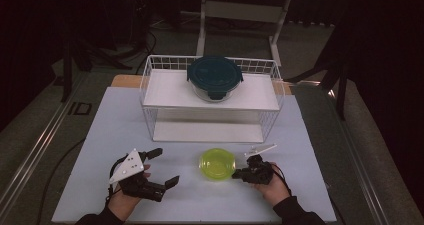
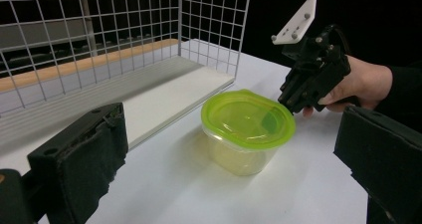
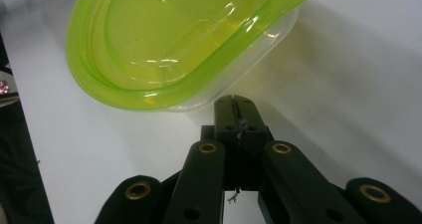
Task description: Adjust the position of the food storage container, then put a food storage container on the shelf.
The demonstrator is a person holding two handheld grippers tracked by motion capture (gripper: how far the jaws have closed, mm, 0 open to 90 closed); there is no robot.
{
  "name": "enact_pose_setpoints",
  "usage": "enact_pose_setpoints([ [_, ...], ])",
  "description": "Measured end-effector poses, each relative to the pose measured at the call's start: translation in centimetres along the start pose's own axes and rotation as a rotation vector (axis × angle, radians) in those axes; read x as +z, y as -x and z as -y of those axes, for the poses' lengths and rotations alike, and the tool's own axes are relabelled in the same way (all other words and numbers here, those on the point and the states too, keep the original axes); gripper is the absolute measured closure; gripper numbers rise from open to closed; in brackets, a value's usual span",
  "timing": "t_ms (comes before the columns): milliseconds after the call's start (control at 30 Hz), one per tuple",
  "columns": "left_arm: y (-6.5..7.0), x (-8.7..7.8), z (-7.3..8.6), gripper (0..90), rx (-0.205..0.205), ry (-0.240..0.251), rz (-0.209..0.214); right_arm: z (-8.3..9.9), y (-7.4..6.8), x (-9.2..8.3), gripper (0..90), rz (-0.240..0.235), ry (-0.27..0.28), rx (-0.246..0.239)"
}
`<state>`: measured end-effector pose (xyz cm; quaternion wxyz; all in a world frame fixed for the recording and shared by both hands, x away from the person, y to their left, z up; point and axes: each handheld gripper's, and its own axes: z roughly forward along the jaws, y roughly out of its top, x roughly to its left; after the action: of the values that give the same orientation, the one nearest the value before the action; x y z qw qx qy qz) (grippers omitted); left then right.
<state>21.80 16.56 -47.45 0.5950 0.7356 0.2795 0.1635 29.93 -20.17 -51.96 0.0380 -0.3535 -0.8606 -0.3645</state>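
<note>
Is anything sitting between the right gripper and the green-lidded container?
Nothing visible. The right gripper, fingers shut, sits right beside the green-lidded container, with bare table around them.

- A white wire basket rack (image 1: 150,85) stands at the far side of the table (image 1: 100,135) — it has two white shelves.
- On the upper shelf sits a round glass container (image 1: 215,78) with a dark teal lid, near the middle.
- Behind the table there is a white desk frame (image 1: 240,15) on a grey-green floor (image 1: 30,125) — the background is dark.
</note>
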Motion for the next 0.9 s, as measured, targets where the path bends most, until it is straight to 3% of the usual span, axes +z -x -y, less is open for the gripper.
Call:
enact_pose_setpoints([
  [200,0.0,0.0,0.0,0.0,-0.001,0.000,0.003,0.1,0.0,-0.1,89.7,0.020,-0.002,-0.011],
  [433,0.2,0.1,-0.1,0.0,-0.001,-0.010,0.026,0.5,0.2,-1.8,75.5,0.046,0.026,-0.007],
  [567,0.2,0.3,-0.2,0.0,-0.004,-0.010,0.029,0.8,0.0,-3.3,55.2,0.059,0.056,-0.010],
  [633,0.2,0.3,-0.2,0.0,-0.004,-0.010,0.029,0.9,-0.1,-3.8,55.2,0.071,0.070,-0.010],
  [667,0.3,0.9,-0.3,0.0,-0.006,-0.040,0.042,0.9,-0.2,-4.7,38.6,0.074,0.104,0.001],
  [733,0.4,1.2,-0.5,0.0,0.009,-0.056,0.045,0.8,-0.1,-5.5,28.7,0.061,0.135,0.009],
  [900,0.0,2.0,-1.5,0.1,-0.021,-0.071,0.091,0.5,0.0,-7.1,16.9,0.051,0.182,0.008],
])
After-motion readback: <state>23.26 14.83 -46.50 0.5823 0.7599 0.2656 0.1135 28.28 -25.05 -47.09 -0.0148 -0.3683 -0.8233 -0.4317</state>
